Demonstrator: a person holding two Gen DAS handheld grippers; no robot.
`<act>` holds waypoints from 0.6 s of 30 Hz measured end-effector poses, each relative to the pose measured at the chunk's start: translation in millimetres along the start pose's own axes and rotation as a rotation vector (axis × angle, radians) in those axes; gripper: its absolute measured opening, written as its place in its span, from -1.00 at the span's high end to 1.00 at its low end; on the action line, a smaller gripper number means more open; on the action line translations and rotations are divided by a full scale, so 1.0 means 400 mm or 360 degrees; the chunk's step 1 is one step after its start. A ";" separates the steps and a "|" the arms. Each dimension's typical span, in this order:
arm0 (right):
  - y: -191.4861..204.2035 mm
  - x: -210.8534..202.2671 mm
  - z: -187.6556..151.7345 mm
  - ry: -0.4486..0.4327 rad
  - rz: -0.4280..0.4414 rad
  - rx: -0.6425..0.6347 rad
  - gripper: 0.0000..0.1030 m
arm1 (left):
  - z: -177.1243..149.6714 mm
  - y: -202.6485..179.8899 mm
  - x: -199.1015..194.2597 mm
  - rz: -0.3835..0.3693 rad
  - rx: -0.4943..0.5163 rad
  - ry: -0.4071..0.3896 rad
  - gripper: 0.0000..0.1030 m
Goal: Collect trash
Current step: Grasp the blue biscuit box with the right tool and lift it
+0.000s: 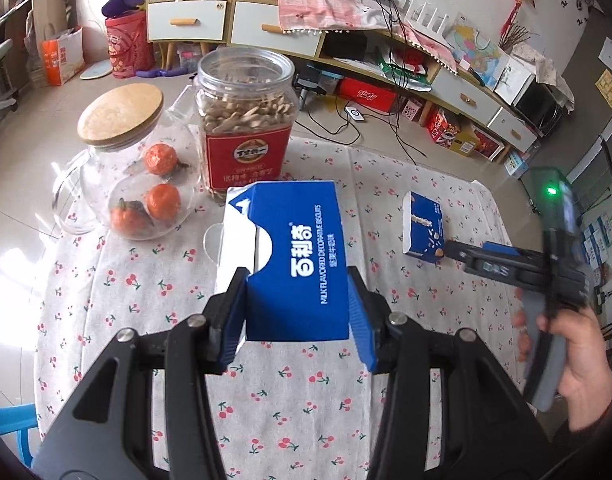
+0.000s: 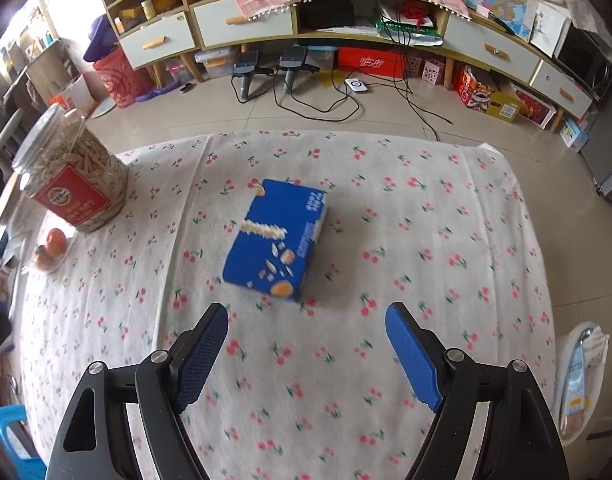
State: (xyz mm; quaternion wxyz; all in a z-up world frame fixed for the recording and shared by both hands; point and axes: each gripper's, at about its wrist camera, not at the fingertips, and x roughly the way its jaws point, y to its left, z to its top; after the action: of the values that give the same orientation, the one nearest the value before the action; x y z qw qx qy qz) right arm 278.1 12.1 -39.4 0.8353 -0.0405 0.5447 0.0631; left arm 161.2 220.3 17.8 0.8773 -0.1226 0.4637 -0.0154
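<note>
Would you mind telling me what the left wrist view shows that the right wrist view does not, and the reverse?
Only the left wrist view: the left hand-held gripper shut on an opened blue box, a lidded glass jar, and the hand holding the right tool. Only the right wrist view: the right hand-held gripper open and empty, and a white bin beside the table. Both: the small blue box lying on the cherry cloth, and the seed jar.

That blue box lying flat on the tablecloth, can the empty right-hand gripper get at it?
Probably yes: the right gripper is open and empty, and only bare tablecloth lies between it and the blue box.
</note>
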 end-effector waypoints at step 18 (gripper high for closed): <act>0.020 0.161 0.048 0.0144 0.0071 0.0083 -0.28 | -0.013 -0.014 0.028 -0.0066 -0.0048 0.0084 0.05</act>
State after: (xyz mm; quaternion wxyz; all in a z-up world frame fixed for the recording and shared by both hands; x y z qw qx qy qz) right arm 319.9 26.5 -90.6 0.8090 -0.0093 0.5841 0.0658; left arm 163.8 212.2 7.0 0.8624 -0.1448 0.4842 -0.0298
